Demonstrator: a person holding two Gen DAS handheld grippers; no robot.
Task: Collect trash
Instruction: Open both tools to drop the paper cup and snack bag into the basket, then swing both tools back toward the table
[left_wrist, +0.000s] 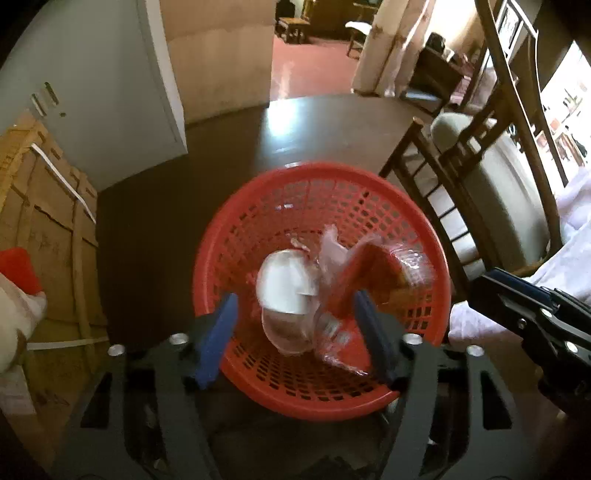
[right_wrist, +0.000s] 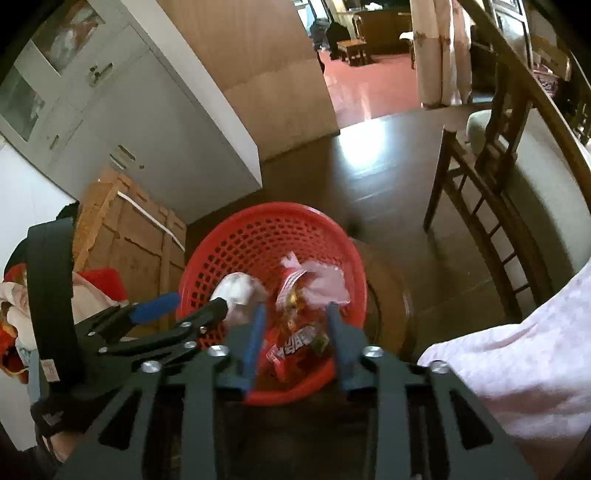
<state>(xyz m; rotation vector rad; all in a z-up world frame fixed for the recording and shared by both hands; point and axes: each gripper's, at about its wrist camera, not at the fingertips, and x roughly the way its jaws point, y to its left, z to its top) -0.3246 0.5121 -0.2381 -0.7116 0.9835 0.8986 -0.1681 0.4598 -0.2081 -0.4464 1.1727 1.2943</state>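
A red mesh basket (left_wrist: 321, 402) (right_wrist: 236, 240) sits right below both grippers. My left gripper (left_wrist: 297, 332) hangs over it, open, its blue pads clear of the trash. Under it a white cup (left_wrist: 284, 284) and crumpled clear plastic (left_wrist: 332, 254) are blurred inside the basket. My right gripper (right_wrist: 295, 332) is open above the basket's near rim. A red snack wrapper (right_wrist: 295, 345) shows between its fingers and lies loose in the basket, beside a pale plastic bag (right_wrist: 325, 280). Each gripper appears in the other's view, the right gripper (left_wrist: 517, 306) and the left gripper (right_wrist: 184, 310).
Wooden chairs (left_wrist: 461, 177) (right_wrist: 476, 206) stand to the right of the basket. A cardboard box (left_wrist: 48, 229) (right_wrist: 129, 229) and a grey cabinet (left_wrist: 110, 110) are at the left. A pale cloth (right_wrist: 517, 350) covers the lower right. Dark shiny floor (left_wrist: 295, 125) runs toward a doorway.
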